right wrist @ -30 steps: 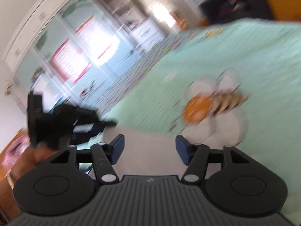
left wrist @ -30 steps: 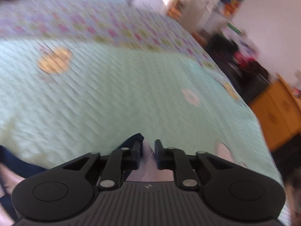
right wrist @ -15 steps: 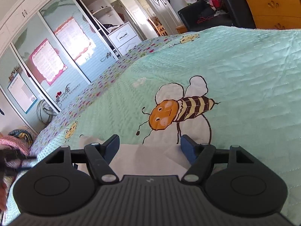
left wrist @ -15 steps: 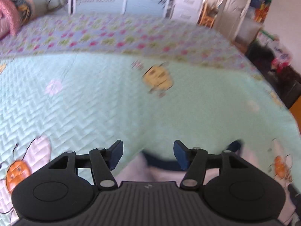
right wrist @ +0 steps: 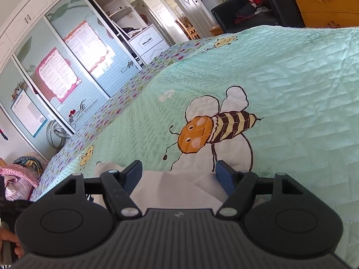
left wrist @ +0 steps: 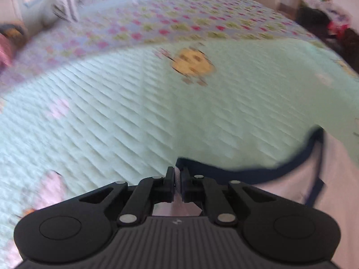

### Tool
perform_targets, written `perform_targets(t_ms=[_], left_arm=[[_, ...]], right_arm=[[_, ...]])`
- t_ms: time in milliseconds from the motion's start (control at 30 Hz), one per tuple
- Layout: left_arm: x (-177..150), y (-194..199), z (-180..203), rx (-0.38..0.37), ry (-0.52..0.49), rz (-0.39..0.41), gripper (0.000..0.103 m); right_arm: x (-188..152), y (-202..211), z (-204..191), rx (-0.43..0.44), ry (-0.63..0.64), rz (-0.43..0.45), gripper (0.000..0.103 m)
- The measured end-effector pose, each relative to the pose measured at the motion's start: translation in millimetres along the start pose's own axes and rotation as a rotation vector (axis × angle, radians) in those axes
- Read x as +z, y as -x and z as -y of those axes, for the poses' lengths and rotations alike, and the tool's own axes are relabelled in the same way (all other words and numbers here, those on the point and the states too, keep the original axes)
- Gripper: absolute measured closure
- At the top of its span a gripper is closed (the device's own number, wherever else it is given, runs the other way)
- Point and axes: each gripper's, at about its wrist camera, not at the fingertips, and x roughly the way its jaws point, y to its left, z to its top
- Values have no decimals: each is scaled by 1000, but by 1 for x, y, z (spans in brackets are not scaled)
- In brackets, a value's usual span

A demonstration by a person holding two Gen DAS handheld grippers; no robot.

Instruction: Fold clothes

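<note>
A white garment (left wrist: 336, 170) with a navy trim (left wrist: 246, 176) lies on the mint green quilt (left wrist: 134, 123) at the lower right of the left wrist view. My left gripper (left wrist: 177, 174) is shut on the garment, pinching a bit of white cloth beside the end of the trim. In the right wrist view the same white garment (right wrist: 175, 190) lies flat under my right gripper (right wrist: 179, 172). Its jaws stand open above the cloth, and the blue pads (right wrist: 134, 172) touch nothing that I can see.
The quilt carries a large bee print (right wrist: 215, 130) and a floral border (left wrist: 157, 29) at the far side. Beyond the bed stand sliding wardrobe doors (right wrist: 67, 71), a black sofa (right wrist: 246, 15) and a wooden dresser (right wrist: 325, 0). A pink bundle (right wrist: 15, 179) lies at the left.
My left gripper swung across the bed, opened wide over the navy-trimmed edge, then closed on the cloth. The right gripper settled from a blurred swing and stayed open over the white garment.
</note>
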Motion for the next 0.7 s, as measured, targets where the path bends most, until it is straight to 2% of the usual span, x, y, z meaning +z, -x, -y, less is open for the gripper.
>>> perform_targets(t_ms=[167,267,367,433,500,600,667,700], left_arm=[[28,1,-22,176,17,54,98],[39,-2,-31,285,0,106,103],[42,-10,-46,286,14,85,103],[33,-6,-51,294,41,86,100],[17,8,-54,254,93,116,100],[-12,39,-39,156,108,153,97],[-21,51,-10,60,43,131,81],[-24,56,7,11,8,115,61]], right_arm=[[-2,-1,-7,-18,39,3,30],[-5,-2,-11,-22,60,2,30],[-7,-4,-15,-27,90,4,28],[-9,-6,-15,-28,106,3,27],[-7,-5,-13,-19,91,5,27],[-3,-2,-5,5,25,16,27],[0,-1,0,9,-12,9,27],[1,-1,0,12,-20,5,27]])
